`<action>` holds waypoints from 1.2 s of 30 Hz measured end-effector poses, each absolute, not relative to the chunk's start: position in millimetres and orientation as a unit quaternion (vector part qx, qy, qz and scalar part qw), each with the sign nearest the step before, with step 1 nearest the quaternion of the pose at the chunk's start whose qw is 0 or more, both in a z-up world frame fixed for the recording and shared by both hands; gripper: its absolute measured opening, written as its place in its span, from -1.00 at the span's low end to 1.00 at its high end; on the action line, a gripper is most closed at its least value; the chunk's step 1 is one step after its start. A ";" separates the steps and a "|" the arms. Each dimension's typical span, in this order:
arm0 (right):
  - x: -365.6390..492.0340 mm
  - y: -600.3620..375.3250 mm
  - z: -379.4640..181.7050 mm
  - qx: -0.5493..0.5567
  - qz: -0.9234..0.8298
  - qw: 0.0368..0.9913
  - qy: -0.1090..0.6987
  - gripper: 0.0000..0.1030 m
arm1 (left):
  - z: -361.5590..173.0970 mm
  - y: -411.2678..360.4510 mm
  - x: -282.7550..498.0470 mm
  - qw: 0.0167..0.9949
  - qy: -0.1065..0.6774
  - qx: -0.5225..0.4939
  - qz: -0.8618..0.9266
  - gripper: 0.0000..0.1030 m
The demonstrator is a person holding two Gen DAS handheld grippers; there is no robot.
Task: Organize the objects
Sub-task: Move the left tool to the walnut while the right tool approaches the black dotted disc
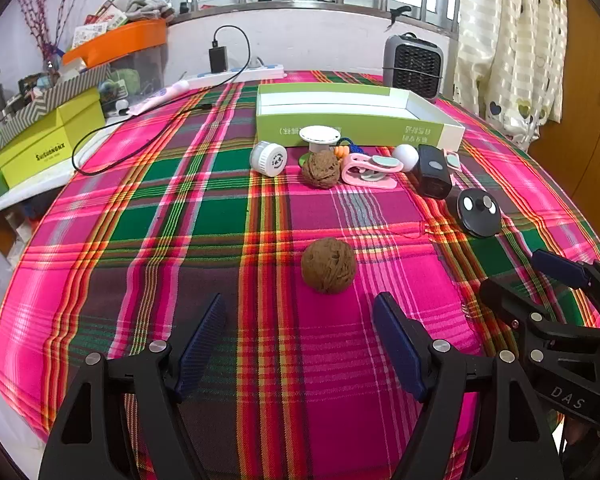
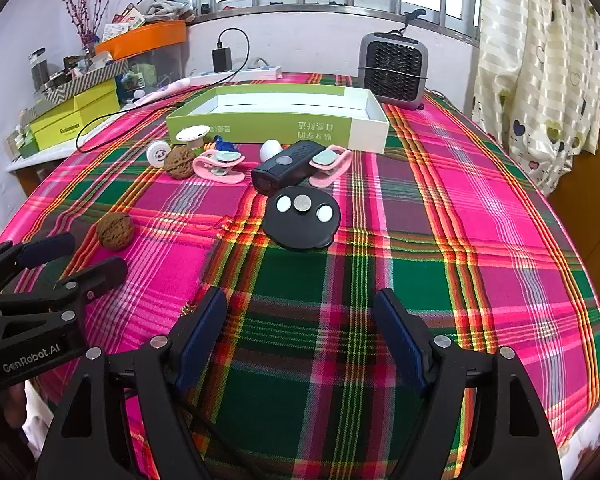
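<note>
1. While both tongs hover low over the pink, green and red plaid tabletop (image 1: 228,216), the left tongs (image 1: 300,316) stand wide apart and grip nothing.
2. A brown wrinkled walnut (image 1: 328,265) lies on the cloth just beyond the left tongs, on the near side of the shallow green-and-white cardboard box (image 1: 436,130) and well apart from it.
3. The right tongs (image 2: 302,312) are likewise spread wide with nothing between them, over a green check of the cloth.
4. A second brown walnut (image 1: 321,169) sits near the box's front wall, touching a pink plastic clip with pale pads (image 1: 371,167).
5. Left of that second walnut lies a white ribbed round cap (image 1: 268,159); behind it, close to the box, stands a white disc on a short stem (image 1: 320,135).
6. A small white ball (image 2: 271,149) rests right before the box's front wall, beside a black rectangular device (image 2: 286,168) that leans against a second pink clip (image 2: 329,164).
7. A flat black round disc carrying three pale buttons (image 2: 303,218) lies in front of the black device, further from the box.
8. Behind the box, a grey fan heater (image 2: 393,68) stands at the tabletop's far edge.
</note>
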State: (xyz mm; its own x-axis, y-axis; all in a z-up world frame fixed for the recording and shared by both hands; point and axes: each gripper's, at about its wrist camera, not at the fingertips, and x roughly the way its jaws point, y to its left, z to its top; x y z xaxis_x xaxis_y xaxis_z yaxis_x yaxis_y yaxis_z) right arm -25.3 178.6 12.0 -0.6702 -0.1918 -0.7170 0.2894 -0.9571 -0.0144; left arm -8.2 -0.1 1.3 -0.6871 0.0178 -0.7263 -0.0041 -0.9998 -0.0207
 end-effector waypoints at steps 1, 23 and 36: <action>-25.7 178.2 12.1 0.384 -0.912 0.132 0.064 0.48 | 1.3 -0.3 -8.9 0.007 -0.009 -0.396 0.918 0.47; -52.7 177.7 22.0 0.377 -0.907 0.167 0.085 0.48 | 3.6 -3.4 -21.8 0.026 -0.010 -0.391 0.920 0.10; -72.0 174.5 19.8 0.391 -0.900 0.171 0.086 0.17 | 3.7 -1.6 -25.9 0.032 -0.006 -0.390 0.920 -0.25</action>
